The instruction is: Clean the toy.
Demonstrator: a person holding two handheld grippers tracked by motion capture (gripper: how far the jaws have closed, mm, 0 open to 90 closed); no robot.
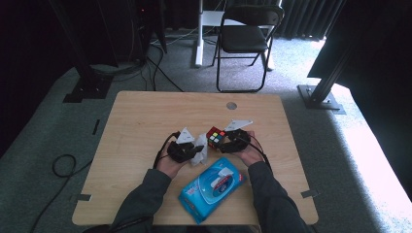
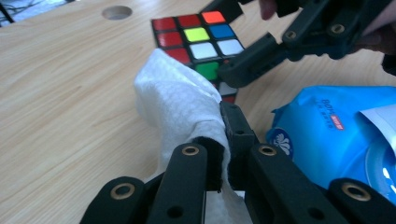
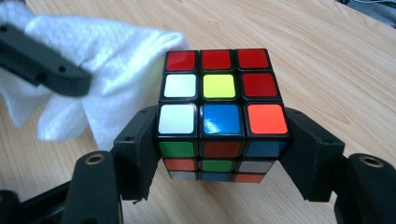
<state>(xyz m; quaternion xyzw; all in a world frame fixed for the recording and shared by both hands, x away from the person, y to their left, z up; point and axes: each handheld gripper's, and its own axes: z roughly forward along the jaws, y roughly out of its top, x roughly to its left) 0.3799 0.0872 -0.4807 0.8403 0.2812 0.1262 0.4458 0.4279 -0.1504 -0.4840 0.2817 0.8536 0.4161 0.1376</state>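
Observation:
A scrambled colour cube sits between the jaws of my right gripper, which is shut on its two sides; in the high view the cube is held just above the table's middle. My left gripper is shut on a white wet wipe, and the wipe's bulge rests against the cube. From above, the left gripper and the wipe stand just left of the cube. The right gripper faces it from the right.
A blue pack of wet wipes lies with its lid flap open near the table's front edge, between the person's forearms. A round cable hole is at the far side. A folding chair stands beyond the table.

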